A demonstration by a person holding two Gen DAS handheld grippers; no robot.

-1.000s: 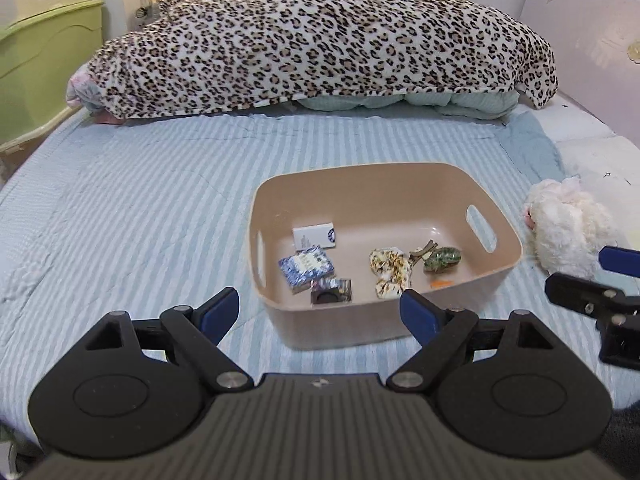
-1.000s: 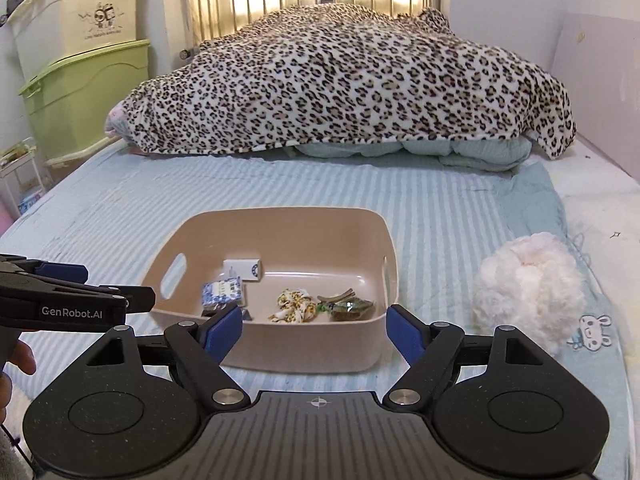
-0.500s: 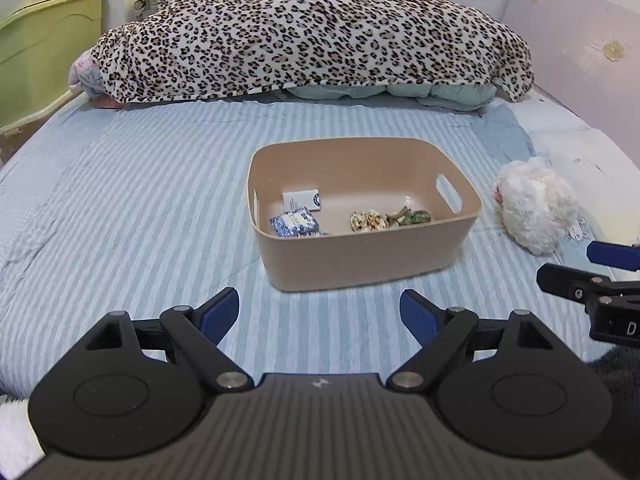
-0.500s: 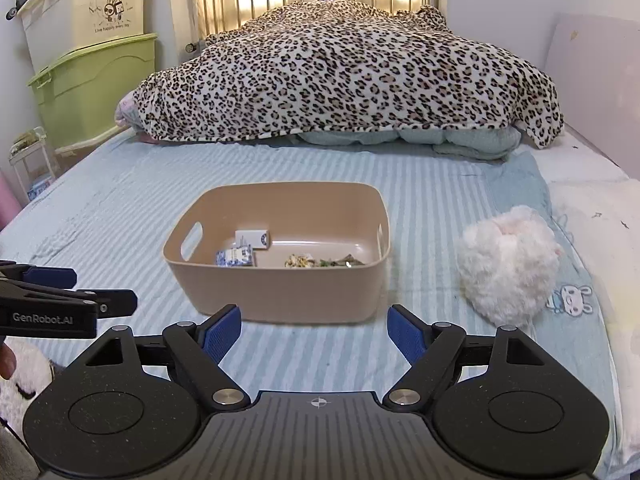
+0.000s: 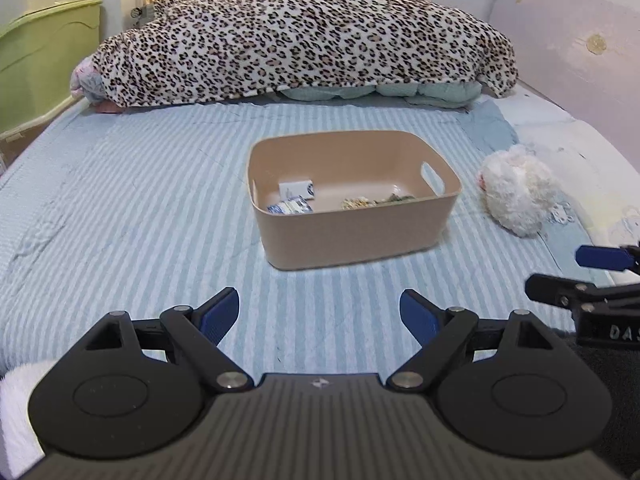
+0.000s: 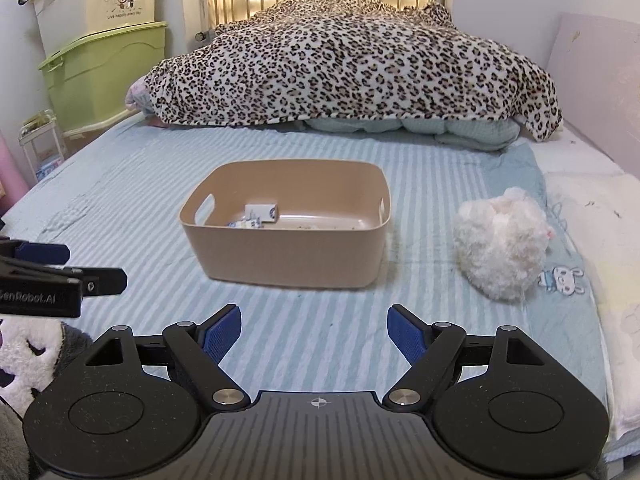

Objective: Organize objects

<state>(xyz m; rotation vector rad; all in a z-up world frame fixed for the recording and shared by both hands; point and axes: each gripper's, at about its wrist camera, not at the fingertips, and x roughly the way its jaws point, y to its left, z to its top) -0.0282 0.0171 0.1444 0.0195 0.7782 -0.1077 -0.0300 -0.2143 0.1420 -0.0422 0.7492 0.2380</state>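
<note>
A beige plastic bin (image 5: pixel 352 236) stands on the striped bed, also in the right wrist view (image 6: pixel 288 252). Inside lie a white card box (image 5: pixel 297 190), a blue patterned packet (image 5: pixel 290 207) and several small patterned items (image 5: pixel 376 201). A white fluffy plush toy (image 5: pixel 518 190) lies right of the bin, also in the right wrist view (image 6: pixel 500 248). My left gripper (image 5: pixel 318 314) is open and empty, well short of the bin. My right gripper (image 6: pixel 314 330) is open and empty, also short of the bin.
A leopard-print blanket (image 6: pixel 348 64) is heaped at the far end of the bed. Green and cream storage boxes (image 6: pixel 104 68) are stacked at the left. A pink board (image 5: pixel 576 52) stands along the right. A black-and-white plush (image 6: pixel 24 356) is at the near left edge.
Both grippers have pulled back from the bin and dropped lower, so the bin looks farther away. Both stayed open and empty.
</note>
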